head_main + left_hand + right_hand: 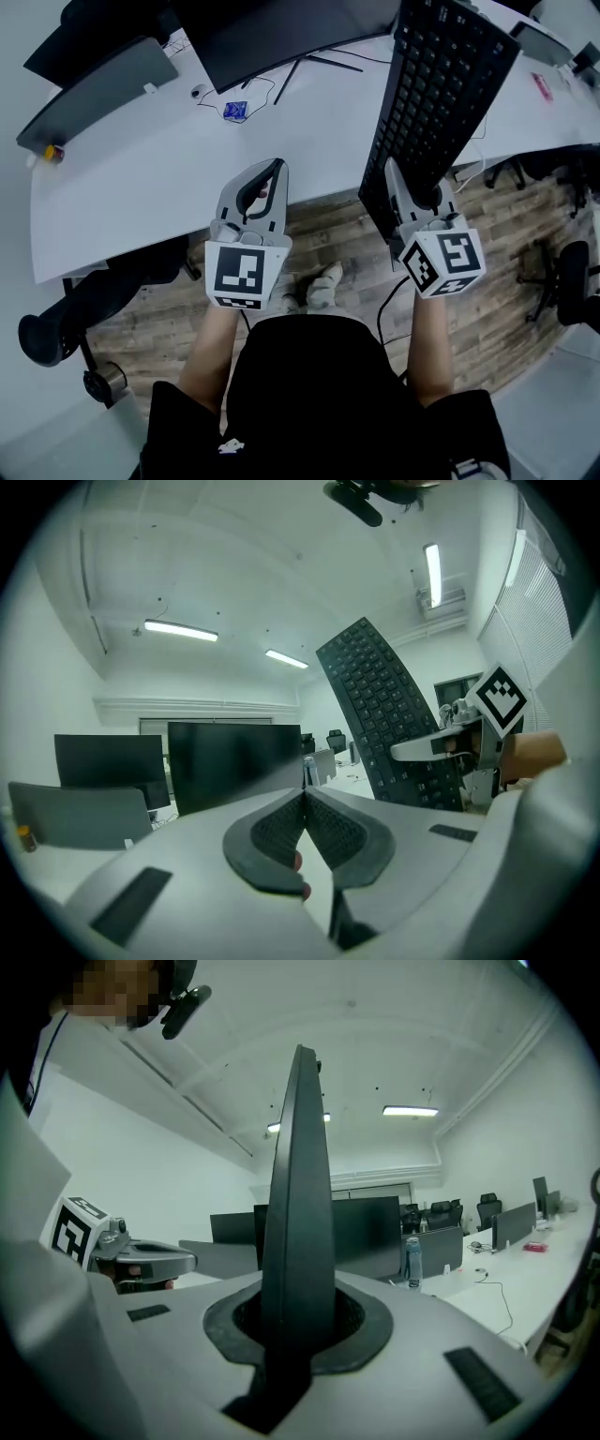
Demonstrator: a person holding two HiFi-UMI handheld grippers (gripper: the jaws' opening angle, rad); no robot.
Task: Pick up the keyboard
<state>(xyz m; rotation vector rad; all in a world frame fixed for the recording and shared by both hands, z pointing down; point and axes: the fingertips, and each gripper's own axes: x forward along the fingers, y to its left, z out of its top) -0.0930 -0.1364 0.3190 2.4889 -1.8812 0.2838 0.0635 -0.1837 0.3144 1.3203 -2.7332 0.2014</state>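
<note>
Hold the fingers (pixel 364 1321) of the right gripper (pixel 413 192) clamped tight on the near edge of the keyboard (pixel 441 84), now tilted high above the desk (pixel 141 178); lift slowly, without swing. Leave the left gripper (pixel 265 178) closed and empty.

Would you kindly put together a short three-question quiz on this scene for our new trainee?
1. True or false: the black rectangular keyboard is lifted off the white desk and stands steeply tilted.
2. Which gripper clamps the keyboard? A) left gripper B) right gripper C) both
3. Fill in: the left gripper's jaws are ____, with nothing between them.
Key: 1 true; 2 B; 3 shut.
</note>
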